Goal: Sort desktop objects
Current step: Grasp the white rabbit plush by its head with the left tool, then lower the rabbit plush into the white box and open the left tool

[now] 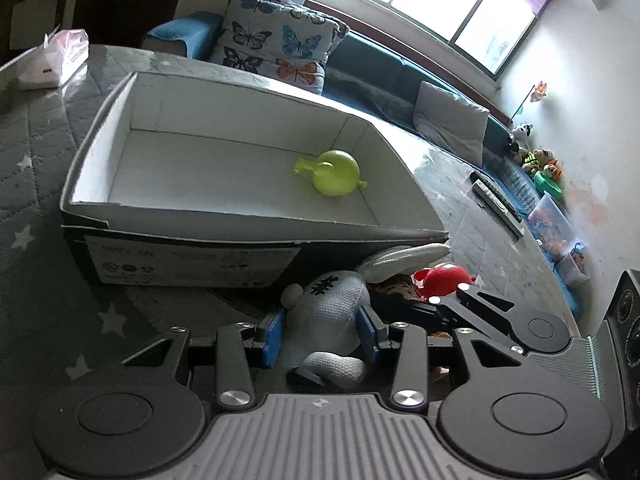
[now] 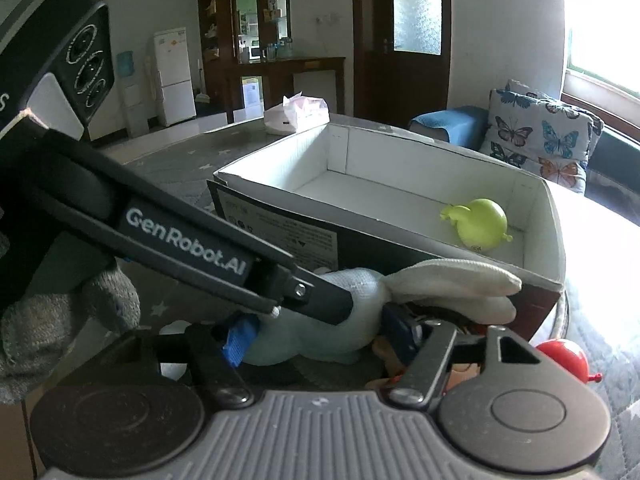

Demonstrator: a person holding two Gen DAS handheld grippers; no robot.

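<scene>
A white plush rabbit [image 1: 328, 304] [image 2: 316, 344] lies on the grey star-patterned table cover, just in front of a black cardboard box [image 1: 180, 256] [image 2: 280, 236]. My left gripper [image 1: 321, 330] straddles the rabbit's body. Its blue pads [image 1: 274, 332] stand close beside the body without visibly squeezing it. My right gripper [image 2: 322, 336] comes in from the right, its pads set against the rabbit. In the right wrist view one of the left gripper's fingers [image 2: 320, 300] crosses in front. A lime-green round toy [image 1: 336, 178] [image 2: 482, 222] lies in the box.
A red round toy [image 1: 444, 276] [image 2: 564, 356] and a small doll [image 2: 464, 368] lie right of the rabbit. A tissue pack [image 1: 56, 60] sits beyond the box. Two remotes [image 1: 496, 200] rest at the table's right. A gloved hand [image 2: 60, 320] holds the left gripper.
</scene>
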